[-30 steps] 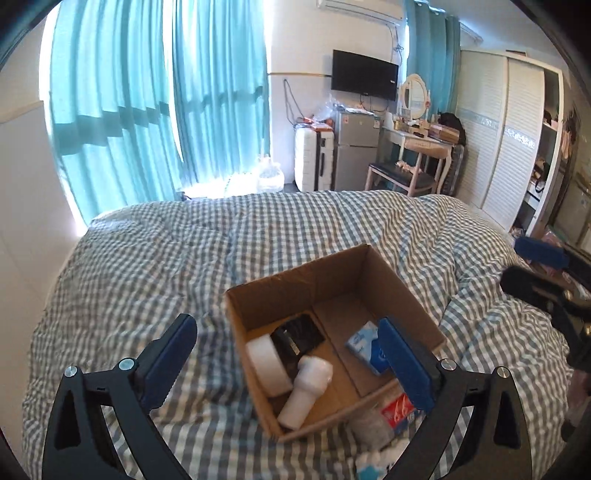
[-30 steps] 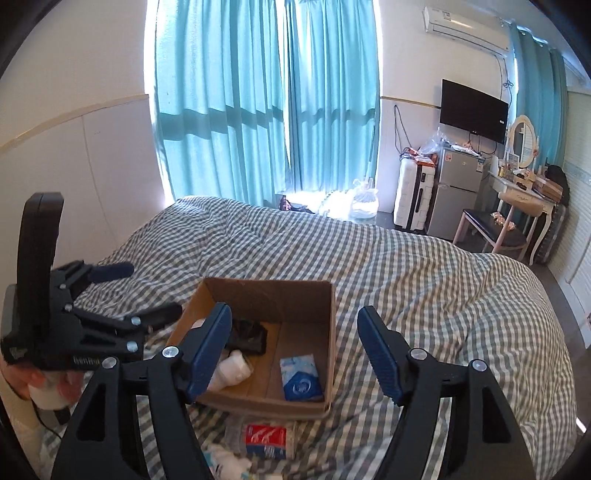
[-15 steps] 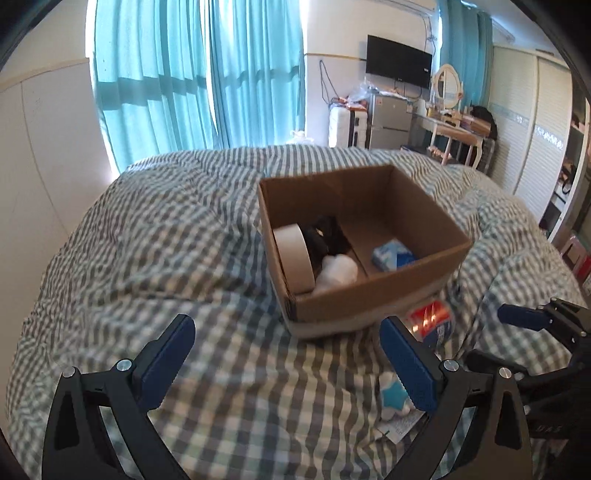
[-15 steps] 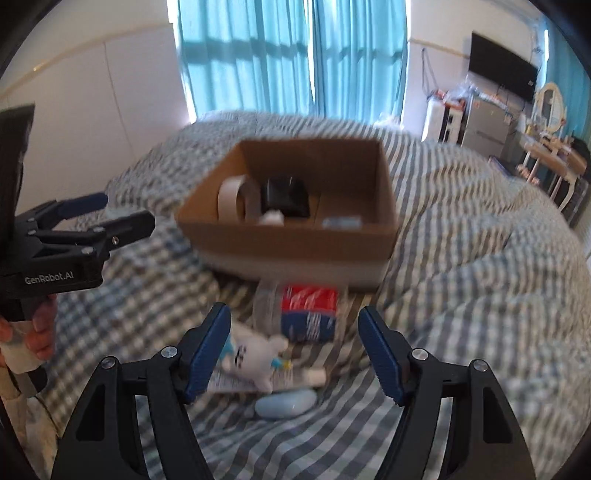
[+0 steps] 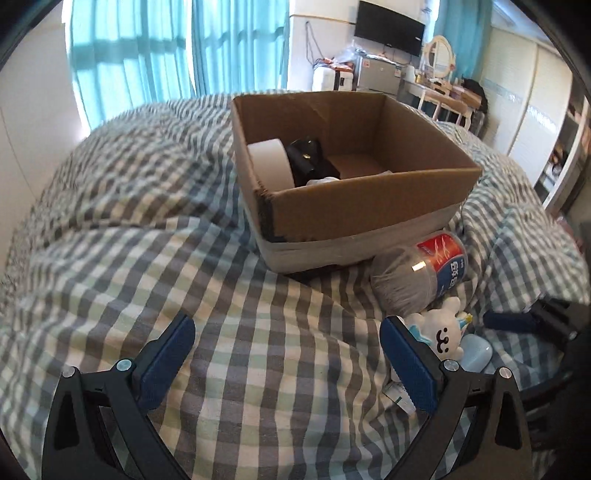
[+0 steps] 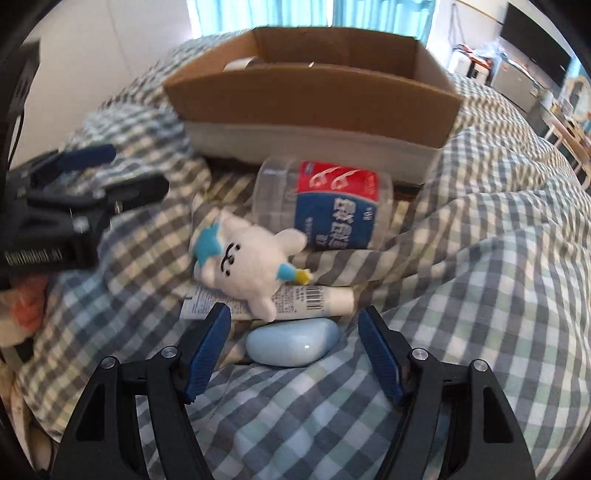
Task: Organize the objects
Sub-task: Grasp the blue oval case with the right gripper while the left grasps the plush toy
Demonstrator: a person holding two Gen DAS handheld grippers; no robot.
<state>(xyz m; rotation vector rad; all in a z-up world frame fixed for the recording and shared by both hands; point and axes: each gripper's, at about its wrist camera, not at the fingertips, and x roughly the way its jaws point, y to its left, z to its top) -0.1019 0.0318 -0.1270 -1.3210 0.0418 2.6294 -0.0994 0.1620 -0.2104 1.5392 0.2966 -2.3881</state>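
Observation:
An open cardboard box (image 5: 369,199) (image 6: 314,96) sits on the checked bedcover and holds a white tape roll (image 5: 269,162) and a black object (image 5: 308,162). In front of it lie a clear tub with a red and blue label (image 6: 332,210) (image 5: 424,273), a white plush toy (image 6: 247,262) (image 5: 443,328), a white tube (image 6: 295,299) and a pale blue case (image 6: 293,345) (image 5: 476,356). My right gripper (image 6: 293,354) is open, low over the bed, with the blue case between its fingertips. My left gripper (image 5: 288,362) is open and empty over bare bedcover, left of the toy.
The checked bedcover (image 5: 110,221) is rumpled into folds around the box. Teal curtains (image 5: 147,48), a television (image 5: 388,22), a dressing table (image 5: 443,88) and wardrobes (image 5: 535,122) stand beyond the bed. The left gripper shows at the left of the right wrist view (image 6: 74,199).
Both grippers have come down from above the box to just over the bed in front of it. The right one now straddles the blue case. Both stay open.

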